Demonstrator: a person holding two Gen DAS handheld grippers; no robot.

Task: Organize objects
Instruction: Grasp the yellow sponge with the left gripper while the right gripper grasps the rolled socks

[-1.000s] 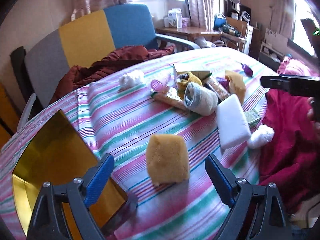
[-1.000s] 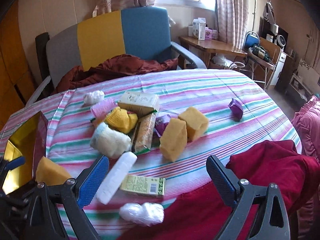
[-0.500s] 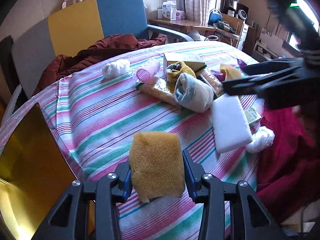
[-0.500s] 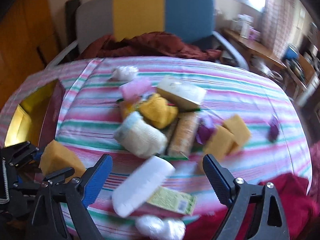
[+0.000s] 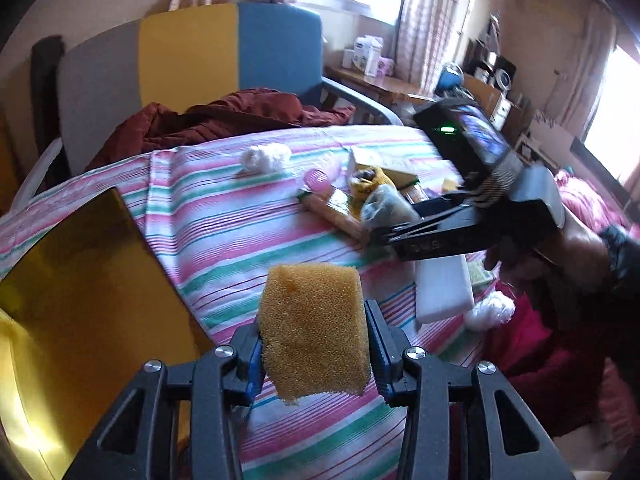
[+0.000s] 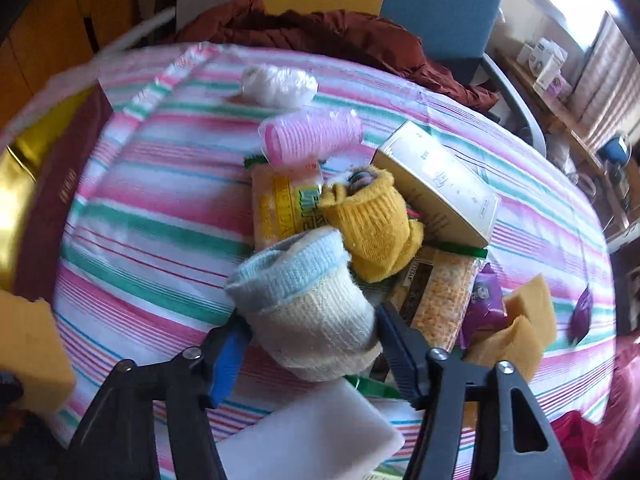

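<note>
My left gripper [image 5: 314,350] is shut on a yellow sponge [image 5: 314,330] and holds it above the striped tablecloth [image 5: 224,224], beside the open gold box [image 5: 76,300]. My right gripper [image 6: 312,344] has its fingers on both sides of a rolled cream and light-blue sock [image 6: 308,312] in the pile; the pads look pressed against it. In the left wrist view the right gripper [image 5: 394,234] reaches into the pile from the right. The held sponge also shows at the left edge of the right wrist view [image 6: 28,348].
The pile holds a yellow sock [image 6: 372,224], a pink hair roller [image 6: 310,136], a cream carton [image 6: 440,184], snack packets [image 6: 280,204], a white foam block [image 6: 308,432], two more sponges [image 6: 520,320] and purple wrappers [image 6: 484,292]. A white wad [image 6: 280,84] lies apart. A red cloth [image 5: 560,368] hangs at the right.
My left gripper has shut on the yellow sponge and lifted it off the cloth. My right gripper has moved down and left into the pile and narrowed around the cream and blue sock.
</note>
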